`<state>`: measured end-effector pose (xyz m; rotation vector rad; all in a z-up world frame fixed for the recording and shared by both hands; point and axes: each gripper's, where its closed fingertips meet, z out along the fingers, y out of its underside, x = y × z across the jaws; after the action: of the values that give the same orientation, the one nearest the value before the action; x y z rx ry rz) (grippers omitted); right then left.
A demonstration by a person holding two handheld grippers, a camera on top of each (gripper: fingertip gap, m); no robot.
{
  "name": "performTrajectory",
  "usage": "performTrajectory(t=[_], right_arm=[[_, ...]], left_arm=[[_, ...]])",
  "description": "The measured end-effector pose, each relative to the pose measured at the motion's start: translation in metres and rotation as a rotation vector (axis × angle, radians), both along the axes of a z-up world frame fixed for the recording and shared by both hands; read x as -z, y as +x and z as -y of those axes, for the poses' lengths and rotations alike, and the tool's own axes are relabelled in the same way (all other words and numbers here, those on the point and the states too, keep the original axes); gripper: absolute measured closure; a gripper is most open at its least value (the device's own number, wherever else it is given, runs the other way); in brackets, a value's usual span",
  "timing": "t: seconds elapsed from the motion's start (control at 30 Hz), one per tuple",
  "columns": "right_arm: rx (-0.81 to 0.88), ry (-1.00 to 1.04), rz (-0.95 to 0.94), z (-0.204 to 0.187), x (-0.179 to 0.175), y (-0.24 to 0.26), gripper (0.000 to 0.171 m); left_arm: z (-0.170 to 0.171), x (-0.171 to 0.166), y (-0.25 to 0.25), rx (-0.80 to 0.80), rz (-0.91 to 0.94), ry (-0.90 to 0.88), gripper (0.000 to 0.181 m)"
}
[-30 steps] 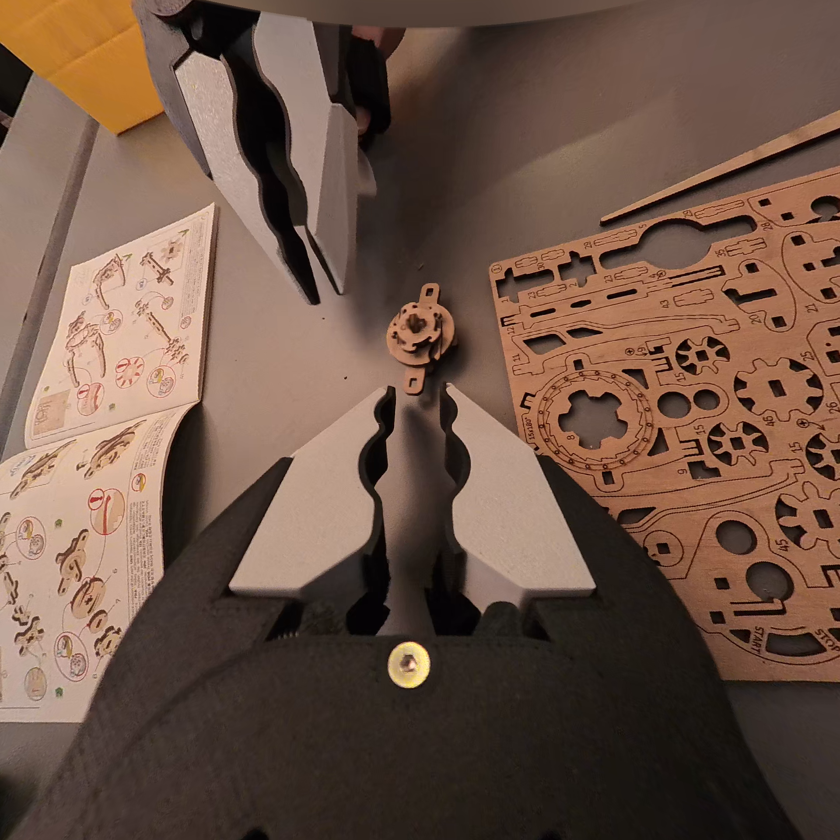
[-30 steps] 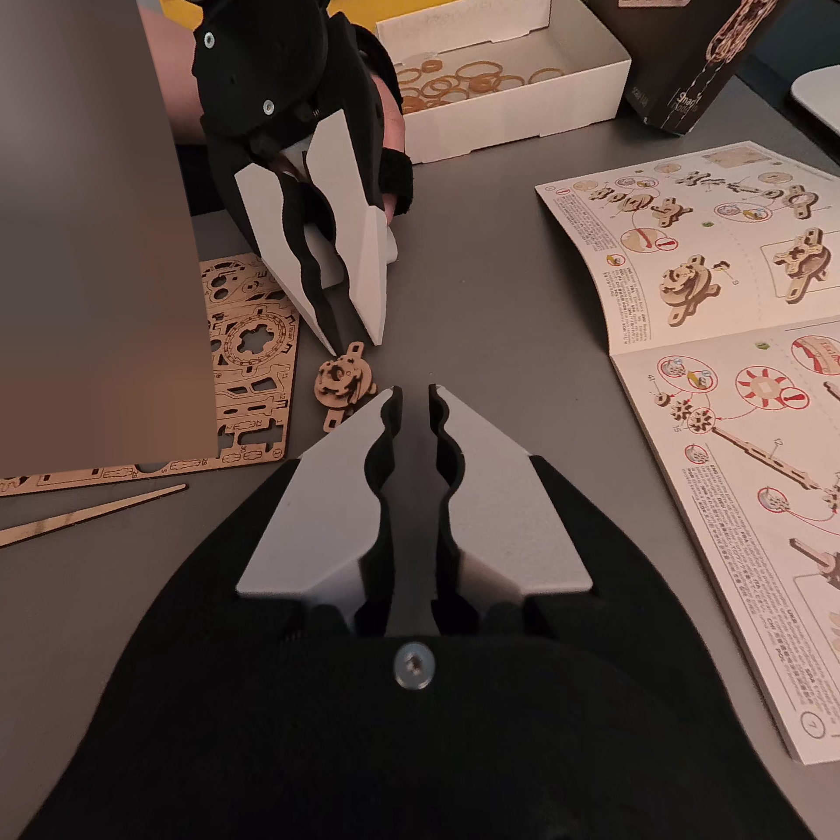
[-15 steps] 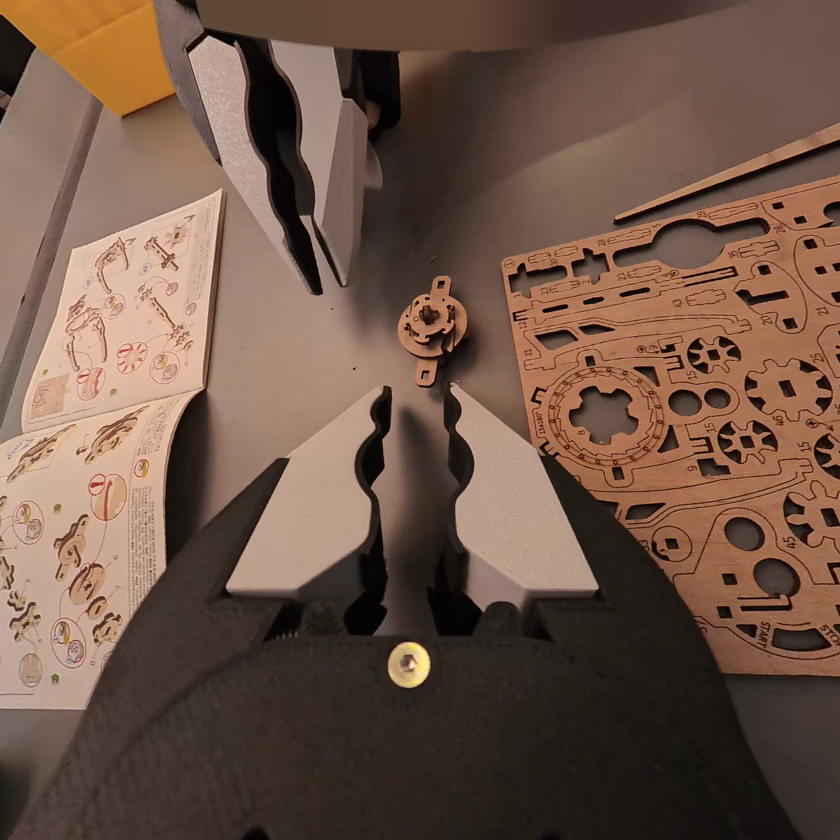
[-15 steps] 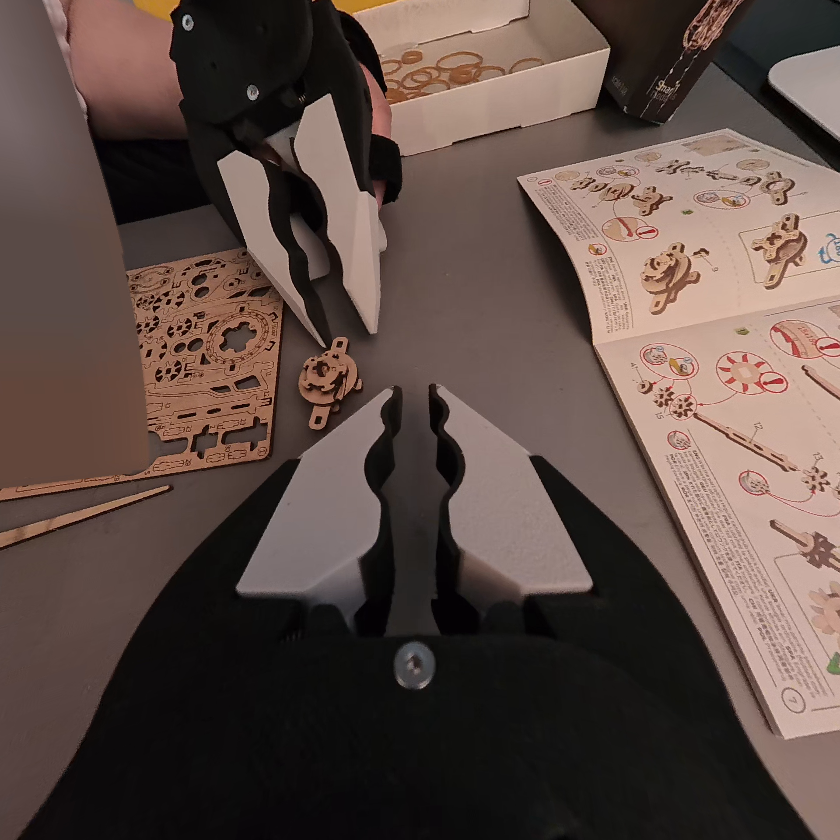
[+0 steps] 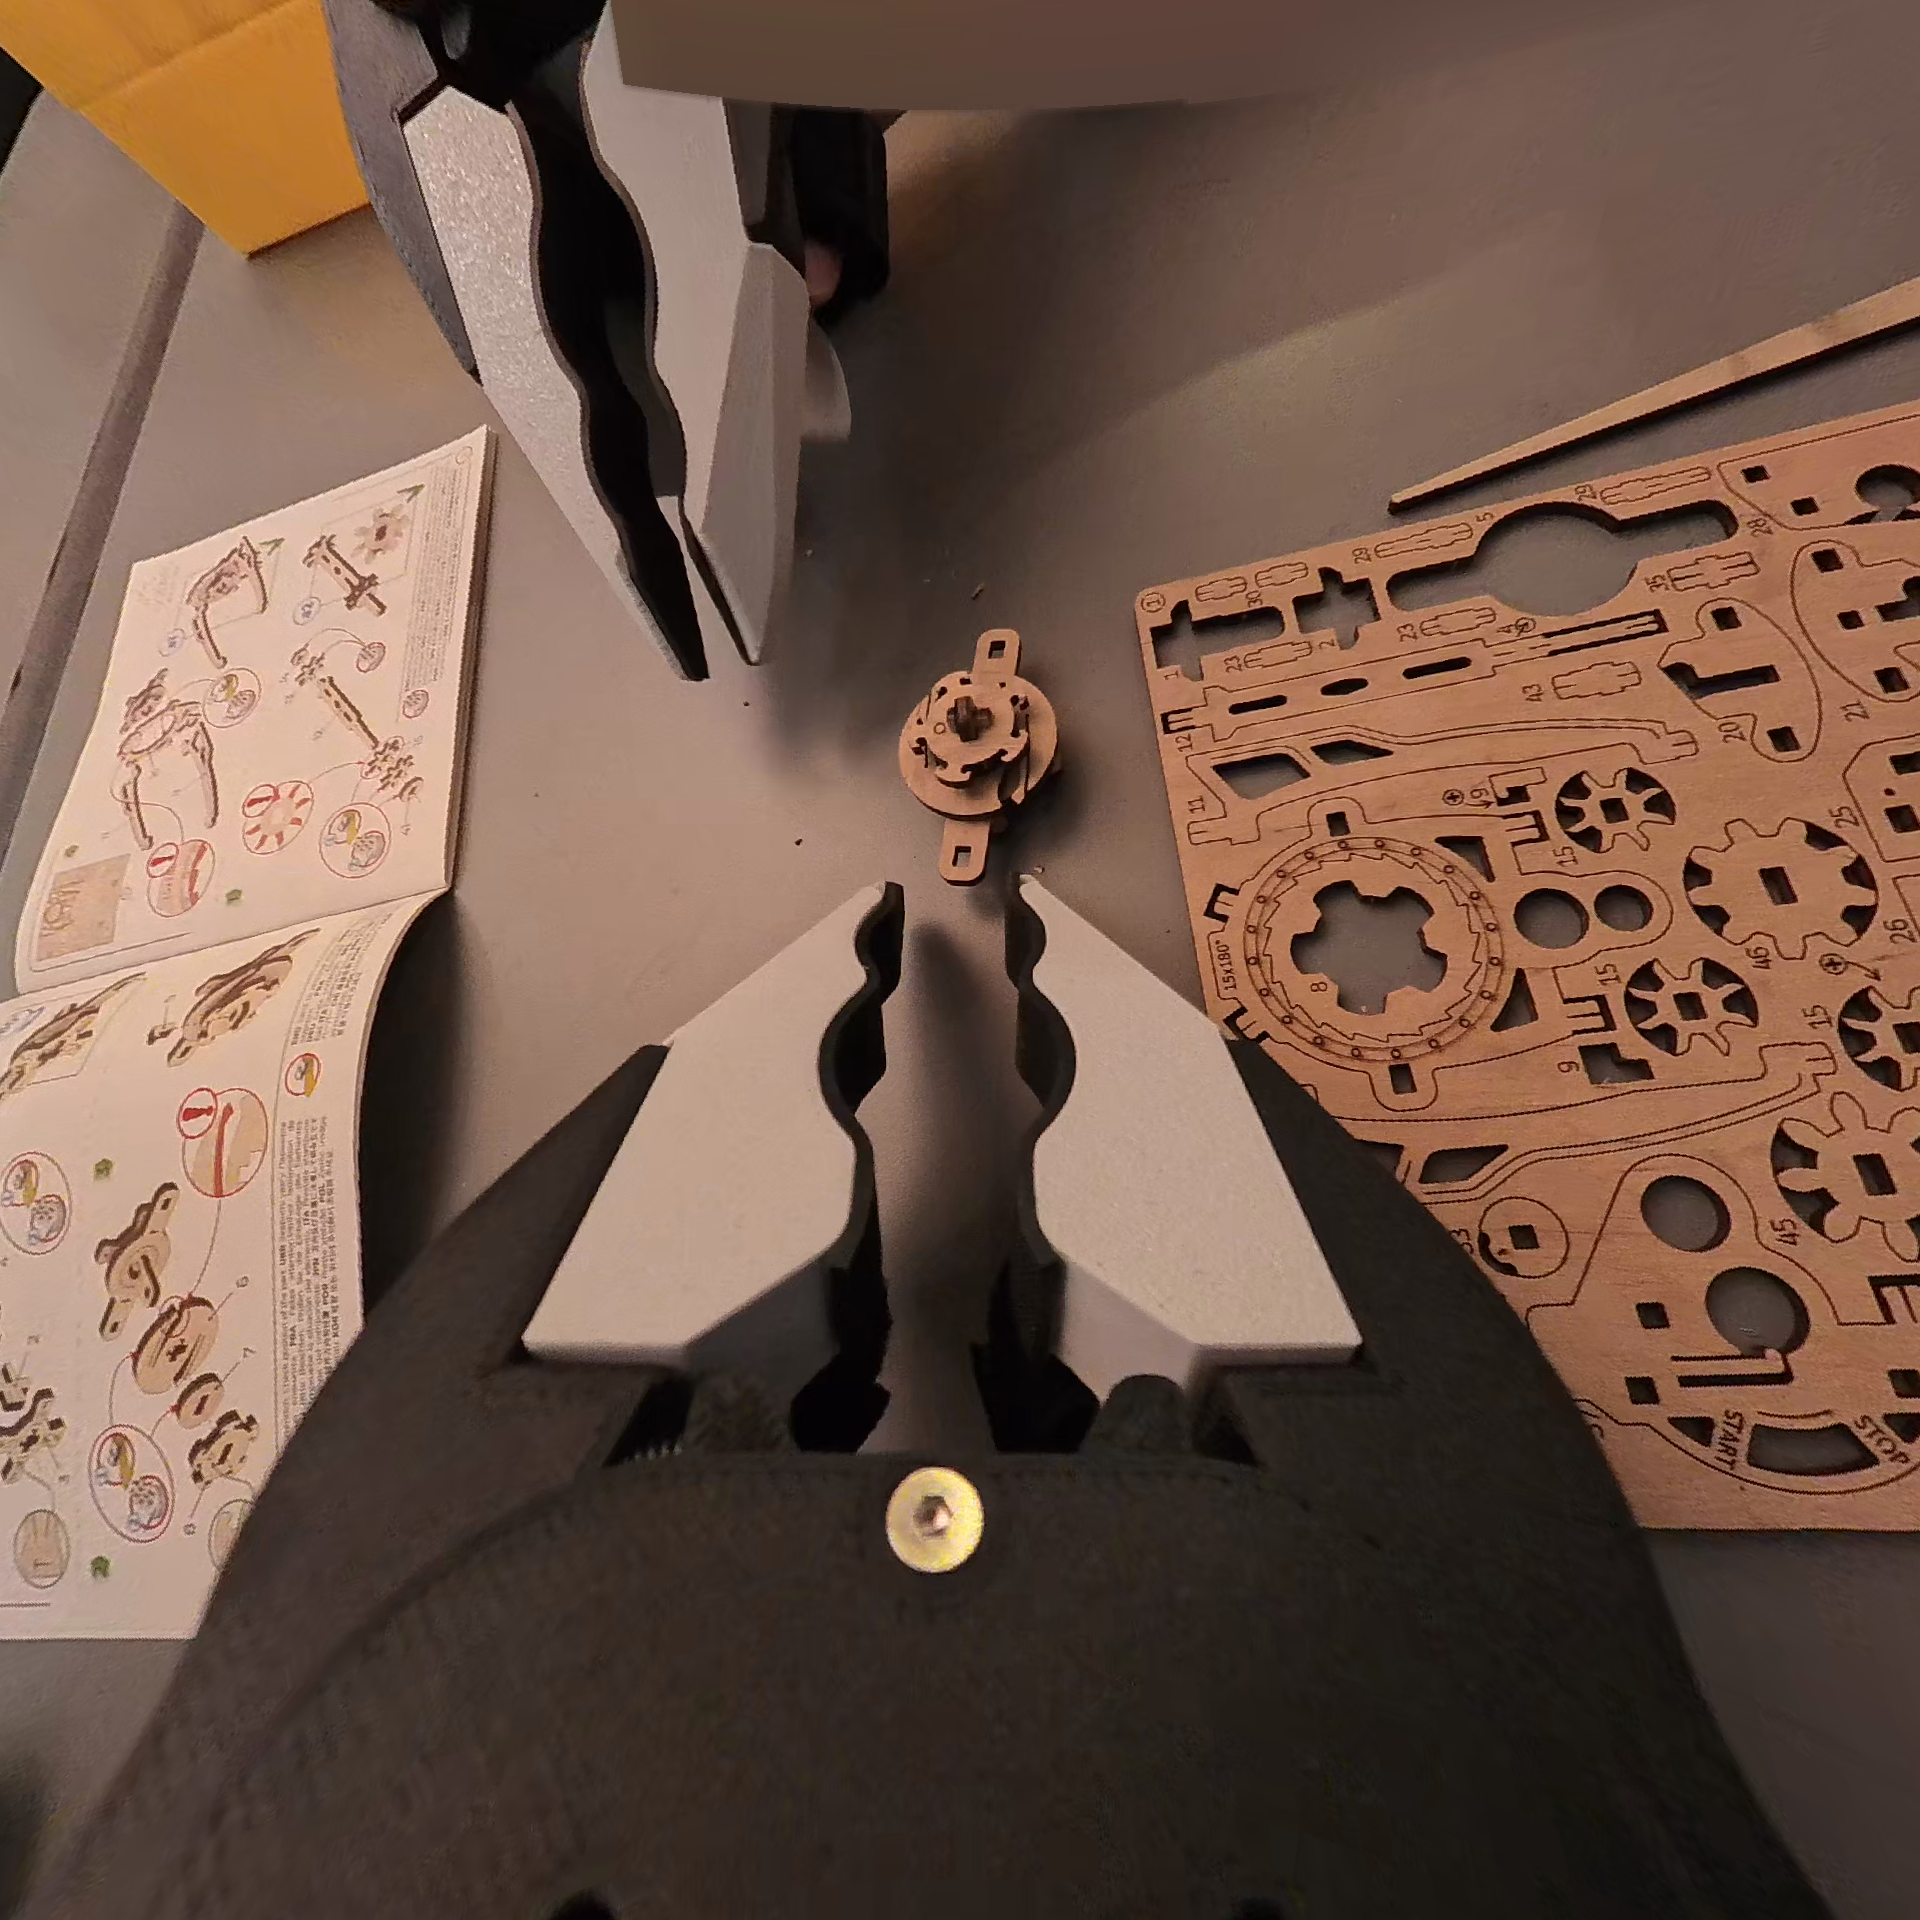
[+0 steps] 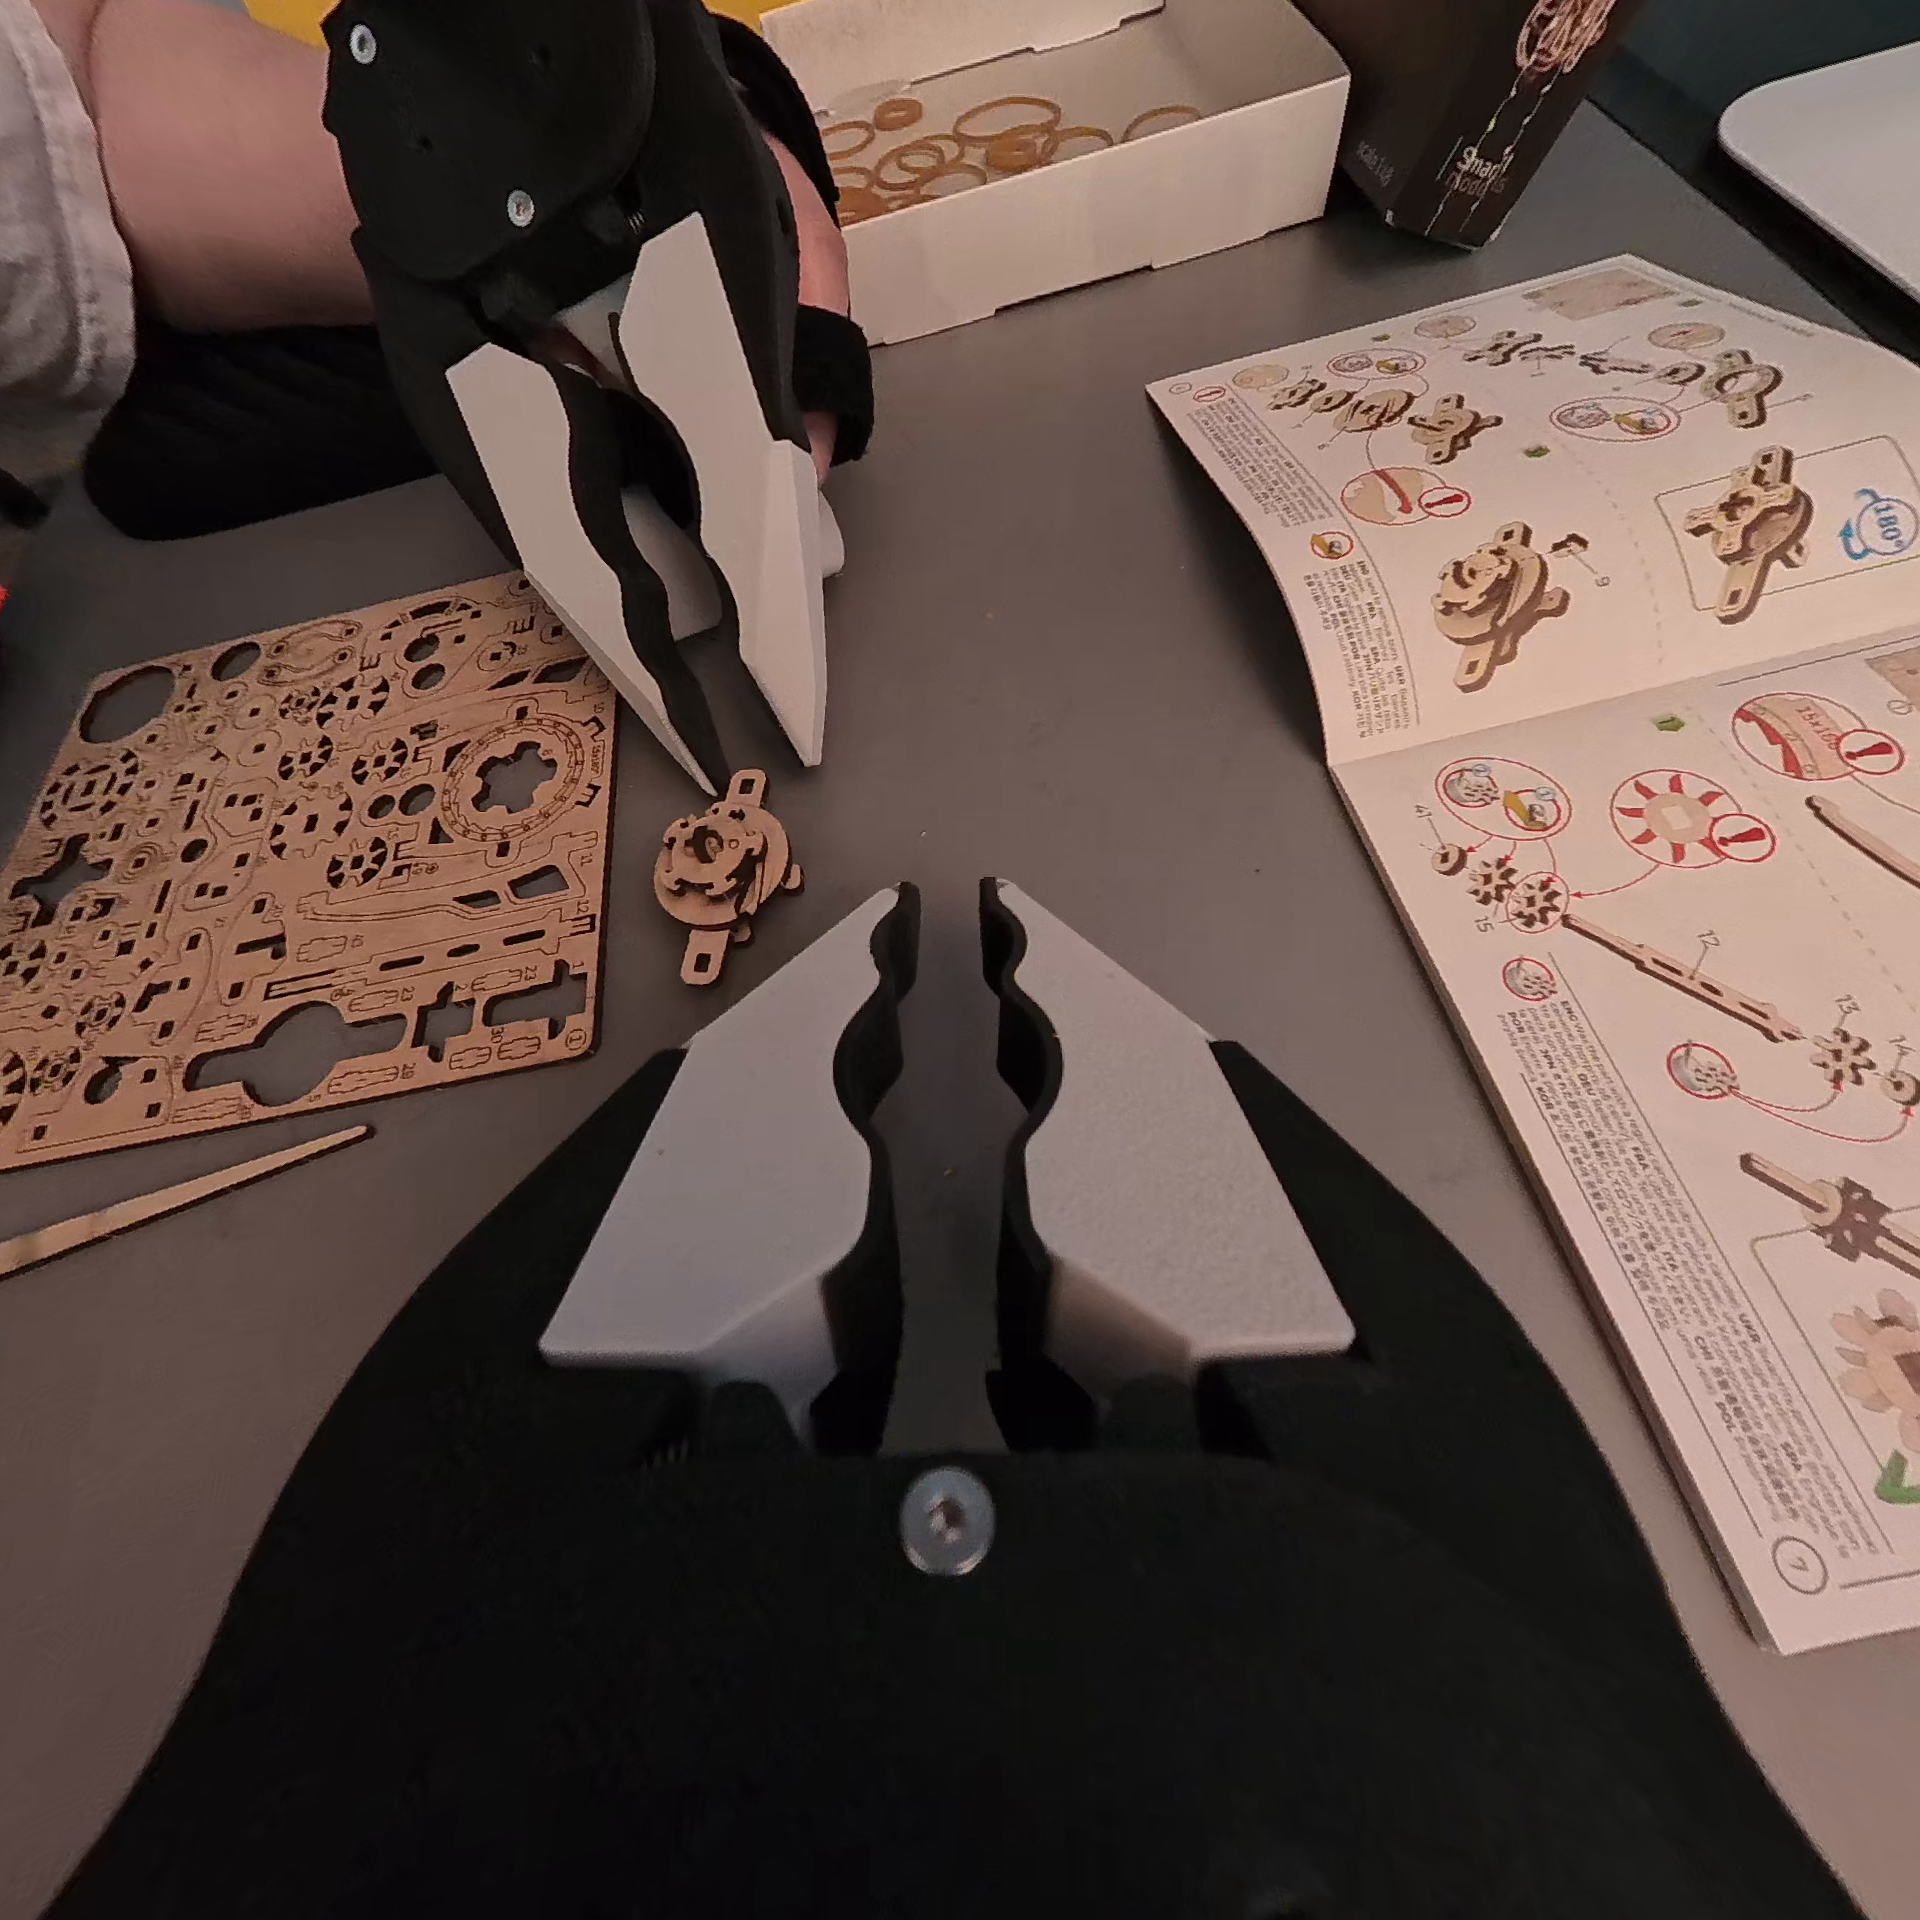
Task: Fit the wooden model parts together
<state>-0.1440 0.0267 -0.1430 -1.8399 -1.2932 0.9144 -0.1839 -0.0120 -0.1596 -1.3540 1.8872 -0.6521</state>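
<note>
The small wooden assembly (image 5: 977, 764) lies loose on the grey table (image 5: 1039, 416), just beyond your left gripper (image 5: 953, 902) and left of the punched sheet (image 5: 1558, 987). Both grippers are empty, jaws narrowly parted; the right gripper (image 6: 949, 899) sits beside it. If you pinch its thin lower tab, it may snap or the assembly skid away.

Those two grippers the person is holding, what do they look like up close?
Both match. The left gripper and the right gripper each have a matte black, textured plastic body with one shiny screw in the middle. Two pale grey wedge-shaped fingers taper to points, their inner faces lined with wavy black pads. A black wrist strap and a white sleeve show.
</note>
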Motion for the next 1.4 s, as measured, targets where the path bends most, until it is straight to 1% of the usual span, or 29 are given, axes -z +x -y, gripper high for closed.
performTrajectory(t=[0.13, 0.27, 0.37, 0.53, 0.67, 0.7, 0.83, 0.9, 1.03, 1.1, 1.23, 1.33, 1.4], right_arm=[[0.011, 0.002, -0.009, -0.002, -0.001, 0.001, 0.162], [0.05, 0.052, -0.034, -0.01, -0.007, 0.003, 0.162], [0.116, 0.138, -0.044, -0.024, -0.013, 0.008, 0.162], [0.207, 0.324, -0.003, -0.046, -0.019, 0.018, 0.164], [0.265, 0.428, -0.05, -0.058, -0.032, 0.023, 0.167], [0.289, 0.446, -0.043, -0.062, -0.033, 0.028, 0.168], [0.405, 0.563, 0.079, -0.086, -0.028, 0.056, 0.171], [0.391, 0.55, 0.084, -0.086, -0.027, 0.057, 0.171], [0.3, 0.504, -0.027, -0.062, -0.048, 0.052, 0.171], [0.256, 0.509, -0.044, -0.054, -0.049, 0.051, 0.171], [0.23, 0.481, 0.035, -0.058, -0.034, 0.041, 0.171], [0.175, 0.464, 0.125, -0.053, -0.015, 0.035, 0.171], [0.16, 0.446, 0.15, -0.052, -0.009, 0.034, 0.171]], left_arm=[[0.0, 0.0, 0.0, 0.005, 0.0, 0.0, 0.164], [0.0, 0.0, 0.0, 0.009, 0.003, 0.002, 0.162], [0.0, -0.001, 0.0, 0.014, 0.008, 0.01, 0.16], [0.0, -0.002, 0.0, 0.019, 0.02, 0.028, 0.157], [-0.001, -0.003, 0.0, 0.013, 0.037, 0.055, 0.156], [-0.001, -0.004, 0.0, 0.012, 0.041, 0.061, 0.156], [-0.003, -0.004, 0.0, 0.002, 0.041, 0.057, 0.154], [-0.003, -0.003, 0.001, -0.002, 0.031, 0.034, 0.153], [-0.007, -0.001, 0.001, -0.036, 0.004, -0.034, 0.151], [-0.008, 0.0, 0.0, -0.058, -0.005, -0.054, 0.152], [-0.011, -0.001, 0.001, -0.081, 0.009, -0.02, 0.153], [-0.008, -0.001, 0.001, -0.066, 0.011, 0.003, 0.162], [-0.004, 0.0, 0.0, -0.036, 0.008, 0.009, 0.167]])
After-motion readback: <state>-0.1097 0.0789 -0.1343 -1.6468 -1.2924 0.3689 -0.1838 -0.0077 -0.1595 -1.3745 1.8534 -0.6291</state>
